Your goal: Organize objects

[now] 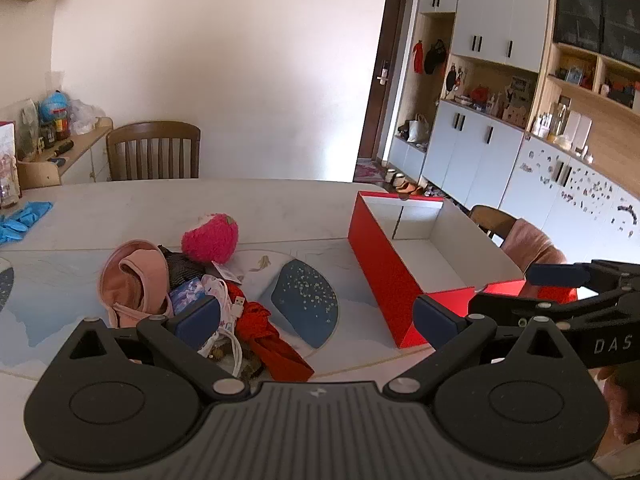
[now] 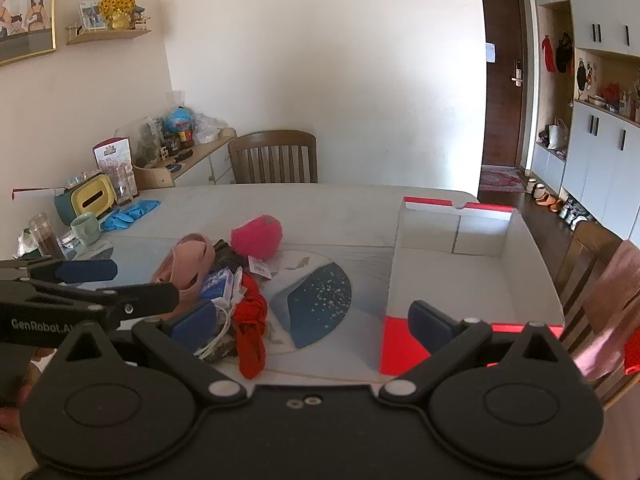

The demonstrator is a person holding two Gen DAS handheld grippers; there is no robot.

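Clutter pile [image 1: 192,292] sits lower left of centre on the table [image 1: 280,204], red box [image 1: 404,256] waiting empty at right, likely its destination. Left gripper [image 1: 316,316] and right gripper [image 2: 312,316] both hover spread wide, holding nothing, lined up for a first pick.

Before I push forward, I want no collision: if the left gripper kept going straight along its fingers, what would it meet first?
Probably the table mat's dark blue speckled patch, which lies between the open left gripper fingers, clutter pile left, red box right. Depth is uncertain.
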